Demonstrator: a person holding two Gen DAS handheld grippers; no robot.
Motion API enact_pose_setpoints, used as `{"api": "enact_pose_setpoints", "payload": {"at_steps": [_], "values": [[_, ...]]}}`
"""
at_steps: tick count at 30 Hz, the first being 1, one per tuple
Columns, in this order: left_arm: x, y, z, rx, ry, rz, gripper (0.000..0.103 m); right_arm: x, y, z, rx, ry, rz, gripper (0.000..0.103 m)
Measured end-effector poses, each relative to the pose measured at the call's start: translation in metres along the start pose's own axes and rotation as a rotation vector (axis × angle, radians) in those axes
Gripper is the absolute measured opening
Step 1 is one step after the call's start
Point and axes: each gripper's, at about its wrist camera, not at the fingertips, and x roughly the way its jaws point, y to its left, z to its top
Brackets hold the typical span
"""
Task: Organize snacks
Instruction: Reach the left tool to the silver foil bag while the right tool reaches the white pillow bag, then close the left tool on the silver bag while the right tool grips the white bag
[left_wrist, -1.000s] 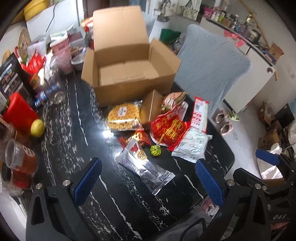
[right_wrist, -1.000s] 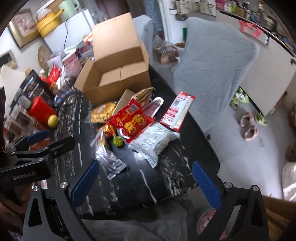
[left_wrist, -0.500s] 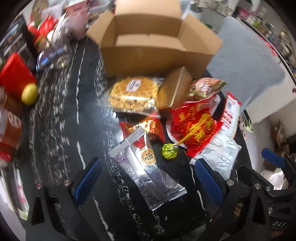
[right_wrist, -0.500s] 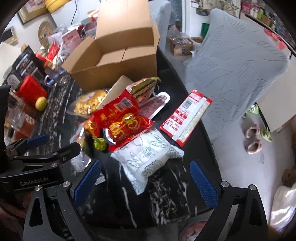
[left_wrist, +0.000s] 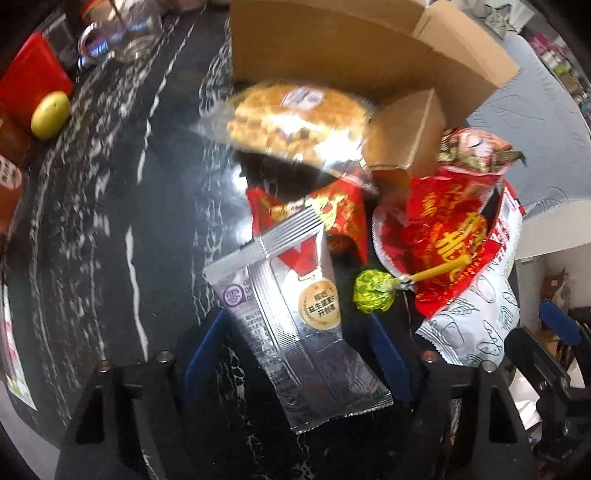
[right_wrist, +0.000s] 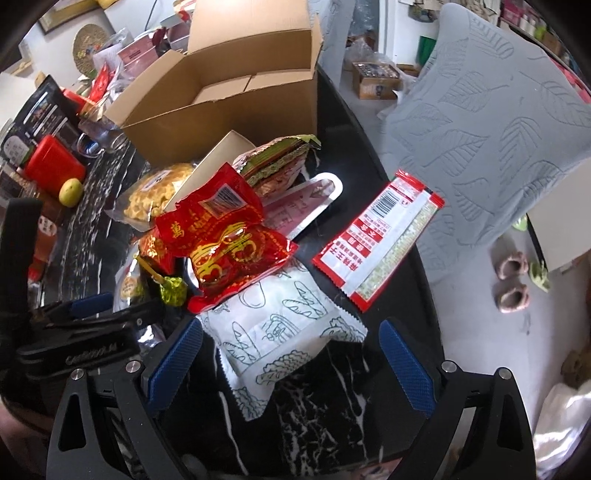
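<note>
A pile of snacks lies on the black marble table (left_wrist: 110, 229) in front of an open cardboard box (right_wrist: 221, 92). My left gripper (left_wrist: 295, 354) is open, its blue pads on either side of a silver packet (left_wrist: 295, 332), not closed on it. A green lollipop (left_wrist: 373, 295) lies beside that packet. My right gripper (right_wrist: 291, 358) is open, with a white bread-print packet (right_wrist: 280, 328) between its pads. A large red bag (right_wrist: 225, 243), a waffle bag (left_wrist: 295, 122) and a long red-and-white packet (right_wrist: 380, 240) lie around.
A red container (right_wrist: 55, 166), a lemon (right_wrist: 72, 192), a glass jar (left_wrist: 129, 40) and cups crowd the table's left side. A grey covered chair (right_wrist: 491, 147) stands right of the table. Slippers (right_wrist: 511, 280) lie on the floor.
Both grippers have moved down and forward towards the snack pile. The silver packet now lies between the left pads and the white packet between the right pads.
</note>
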Motion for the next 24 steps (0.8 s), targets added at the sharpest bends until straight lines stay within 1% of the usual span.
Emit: {"api": "enact_pose_setpoints", "payload": {"at_steps": [1,2,4,6,8,9,10,12,17,21,24], "values": [[0.002,-0.001,0.0,0.0,-0.002,0.008,0.074,0.001,0.0,0.001,-0.005,0.004,0.0,0.098],[0.002,-0.003,0.001,0.013,-0.013,0.014,0.069,0.003,0.0,0.001,-0.008,0.01,0.0,0.098],[0.004,-0.006,0.001,0.031,-0.019,0.025,0.058,0.007,-0.001,0.002,-0.009,0.019,0.002,0.098],[0.004,-0.01,0.0,0.044,-0.036,0.029,0.041,0.014,0.0,0.003,-0.026,0.033,0.008,0.098],[0.005,-0.012,0.0,0.055,-0.038,0.016,0.038,0.02,0.001,0.004,-0.05,0.046,0.002,0.099],[0.004,-0.011,0.001,0.056,-0.037,0.009,0.035,0.024,0.001,0.005,-0.066,0.049,0.001,0.099],[0.005,-0.011,0.001,0.054,-0.037,0.003,0.034,0.027,0.0,0.005,-0.074,0.049,0.005,0.099],[0.005,-0.01,0.0,0.056,-0.034,-0.001,0.033,0.032,-0.001,0.008,-0.089,0.056,0.022,0.103],[-0.006,0.0,-0.002,0.067,-0.044,-0.002,0.033,0.039,-0.003,0.014,-0.105,0.071,0.069,0.103],[-0.02,-0.001,-0.006,0.075,-0.047,-0.002,0.033,0.044,0.007,0.014,-0.161,0.087,0.082,0.103],[-0.025,0.006,-0.01,0.078,-0.046,0.002,0.033,0.049,0.016,0.009,-0.21,0.1,0.07,0.103]]}}
